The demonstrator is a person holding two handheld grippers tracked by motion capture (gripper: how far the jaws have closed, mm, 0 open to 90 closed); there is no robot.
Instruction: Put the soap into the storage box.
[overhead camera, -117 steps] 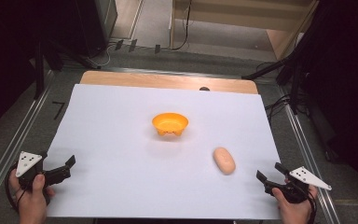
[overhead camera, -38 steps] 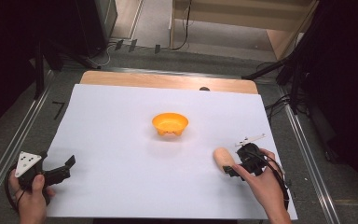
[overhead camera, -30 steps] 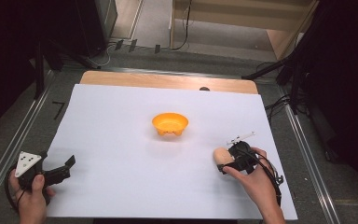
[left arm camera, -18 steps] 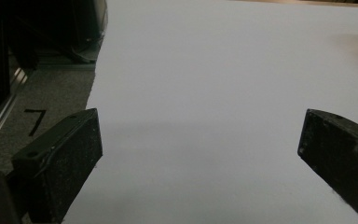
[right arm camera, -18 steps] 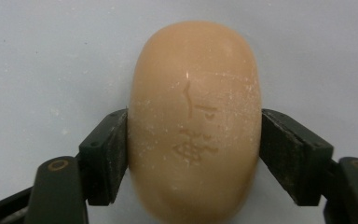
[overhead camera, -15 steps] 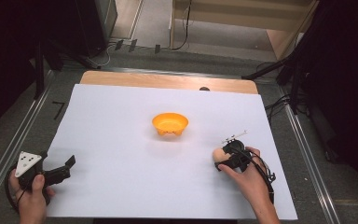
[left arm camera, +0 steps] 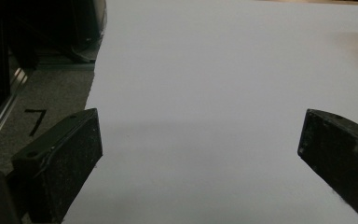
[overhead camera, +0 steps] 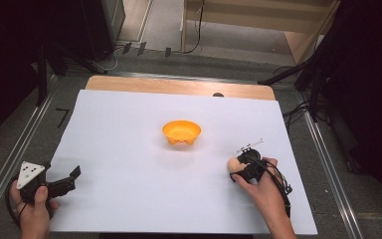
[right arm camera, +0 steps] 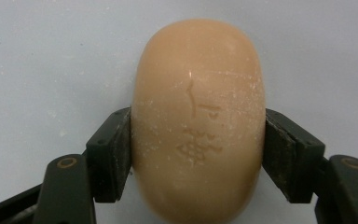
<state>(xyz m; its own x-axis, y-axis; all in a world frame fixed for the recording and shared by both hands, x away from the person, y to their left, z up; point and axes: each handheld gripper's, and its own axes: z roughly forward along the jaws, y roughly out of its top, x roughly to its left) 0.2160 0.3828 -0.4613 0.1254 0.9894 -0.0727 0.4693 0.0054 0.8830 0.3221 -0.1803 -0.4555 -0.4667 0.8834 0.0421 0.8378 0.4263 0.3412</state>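
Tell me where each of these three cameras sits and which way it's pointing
High view: above the person's side, looking forward and down on the white sheet, orange bowl, both hands and grippers.
Left gripper view: rides the left gripper, looking along its wide-apart jaws over bare sheet.
Right gripper view: rides the right gripper, looking down at the tan bread roll between its jaws.
Shared: the roll appears in high and right gripper views.

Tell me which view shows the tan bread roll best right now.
The right gripper view: the bread roll sits large between the right gripper's jaws, both pads against its sides. The high view shows just its tan end beside the hand; the left gripper view faces white sheet.
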